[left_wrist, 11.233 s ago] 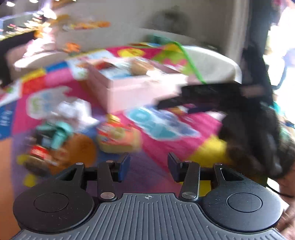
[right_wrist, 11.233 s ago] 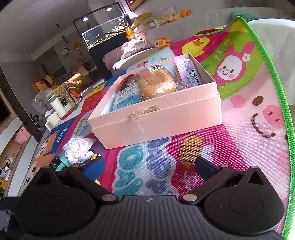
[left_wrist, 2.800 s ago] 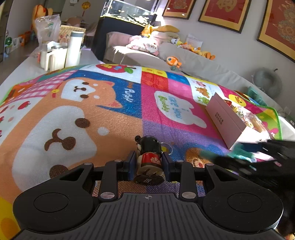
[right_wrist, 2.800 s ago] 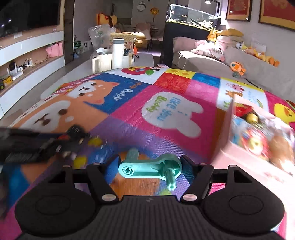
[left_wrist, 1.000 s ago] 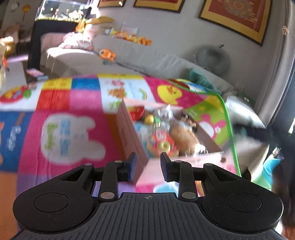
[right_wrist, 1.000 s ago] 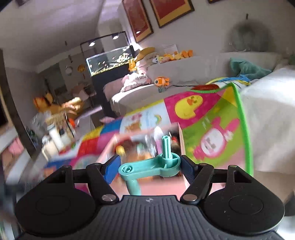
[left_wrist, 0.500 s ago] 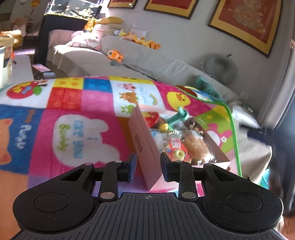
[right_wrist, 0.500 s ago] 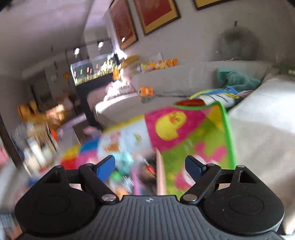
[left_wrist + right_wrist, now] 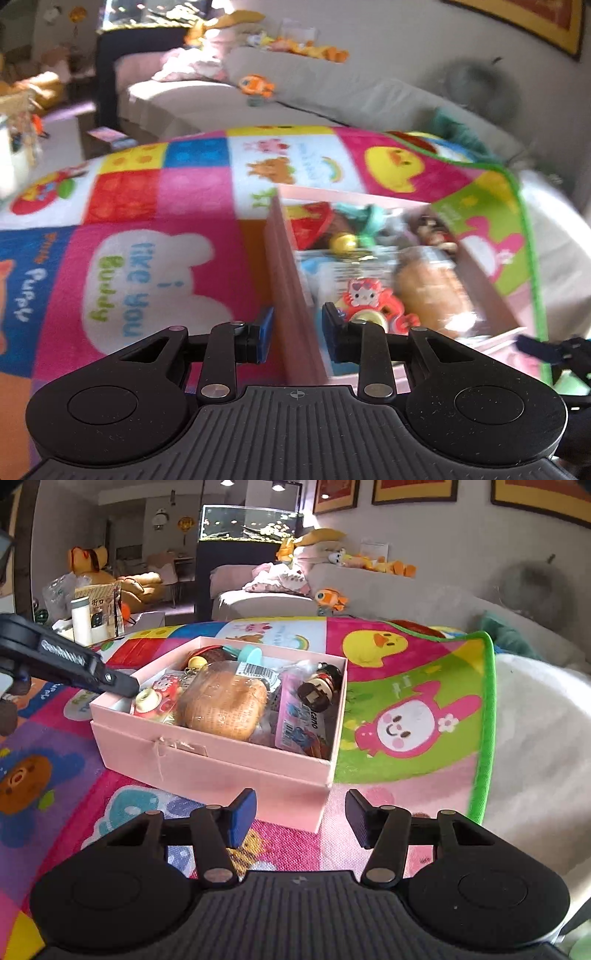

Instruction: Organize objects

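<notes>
The pink box (image 9: 207, 753) is sitting on the colourful play mat (image 9: 406, 709), already crowded with toys, a wrapped bread (image 9: 221, 705) and a small dark figurine (image 9: 319, 688). It is looking light and rather stiff (cardboard, I think), so taking it by a side wall seems safest. The left tongs (image 9: 297, 334) are standing parted and empty, straddling the box's near wall; whether they are touching it, I cannot tell. The right tongs (image 9: 299, 818) are hanging wide apart, holding nothing, just before the box's near corner.

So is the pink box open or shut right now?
Open. The pink box has no lid on; toys and a bread bag show inside.
</notes>
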### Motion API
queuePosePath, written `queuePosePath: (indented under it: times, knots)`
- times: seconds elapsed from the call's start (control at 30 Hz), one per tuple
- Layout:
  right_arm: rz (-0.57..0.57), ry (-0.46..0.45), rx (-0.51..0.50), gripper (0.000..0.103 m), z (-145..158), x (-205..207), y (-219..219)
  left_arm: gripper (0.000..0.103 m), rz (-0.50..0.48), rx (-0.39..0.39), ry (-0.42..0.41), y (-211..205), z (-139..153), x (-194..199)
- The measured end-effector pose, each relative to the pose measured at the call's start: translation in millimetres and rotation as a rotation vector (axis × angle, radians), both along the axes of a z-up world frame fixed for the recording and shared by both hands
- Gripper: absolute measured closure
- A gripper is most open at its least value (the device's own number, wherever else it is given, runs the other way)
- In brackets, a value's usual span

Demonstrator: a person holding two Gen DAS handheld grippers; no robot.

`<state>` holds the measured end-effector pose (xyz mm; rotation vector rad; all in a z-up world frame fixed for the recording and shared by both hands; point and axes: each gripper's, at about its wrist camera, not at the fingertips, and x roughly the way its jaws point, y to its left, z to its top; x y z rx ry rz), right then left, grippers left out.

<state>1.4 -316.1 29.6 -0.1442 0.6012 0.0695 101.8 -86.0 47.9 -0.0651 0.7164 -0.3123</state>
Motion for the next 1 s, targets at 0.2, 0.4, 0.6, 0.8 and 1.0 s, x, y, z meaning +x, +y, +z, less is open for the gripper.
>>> queuePosePath:
  times: [0.2, 0.4, 0.6, 0.8, 1.0]
  knots:
    - [0.021, -0.009, -0.018, 0.049, 1.9, 7.3, 13.6, 0.026, 0.071, 0.092, -0.009, 13.7, -0.5, 2.2]
    - [0.063, 0.001, -0.013, 0.049, 3.5, 24.9, 43.5, 0.022, 0.132, 0.098, -0.014, 52.0, -1.6, 7.0]
    - [0.102, 0.005, -0.012, 0.049, 3.1, 46.7, 86.0, 0.005, 0.218, 0.08, -0.04, 104.0, -7.6, 19.0]
    - [0.117, 0.0, -0.032, 0.048, 2.3, 62.1, 118.1, 0.005, 0.259, 0.048, -0.048, 132.1, -8.2, 23.5]
    - [0.125, -0.012, -0.069, 0.046, -0.1, 64.8, 129.1, 0.005, 0.264, 0.02, -0.051, 138.8, -10.9, 23.7]
